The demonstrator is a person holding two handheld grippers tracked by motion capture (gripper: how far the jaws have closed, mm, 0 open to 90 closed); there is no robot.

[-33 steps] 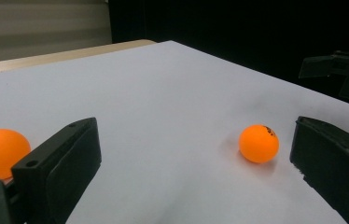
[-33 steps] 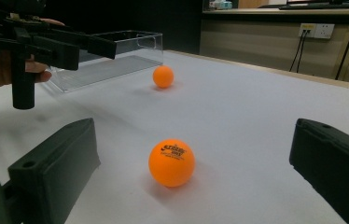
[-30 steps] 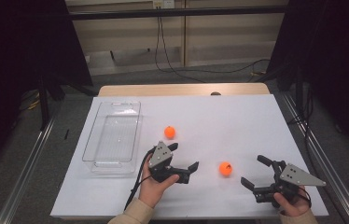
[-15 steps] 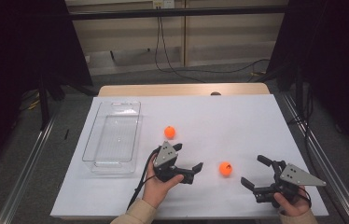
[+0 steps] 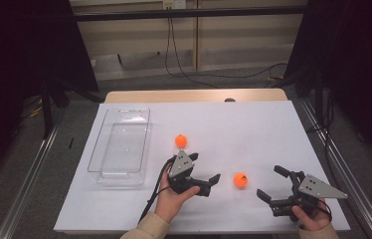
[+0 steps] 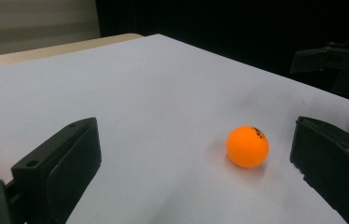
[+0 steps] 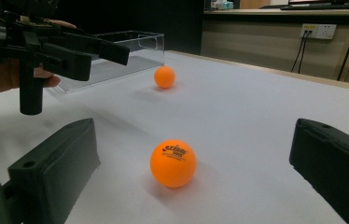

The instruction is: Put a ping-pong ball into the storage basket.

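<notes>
High view: the small orange plastic ball (image 5: 240, 180) lies between your spread left gripper (image 5: 205, 173) and spread right gripper (image 5: 270, 184), nearer the left.

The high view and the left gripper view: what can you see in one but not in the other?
From above, the high view takes in the clear plastic tray at the table's left and the left gripper held in a hand, jaws open. It also shows a second orange ball whole, near the tray. The left gripper view gets close enough to show black print on the near orange ball, which lies between its own open jaws. Both take in that ball, the white table and the right gripper, open.
</notes>
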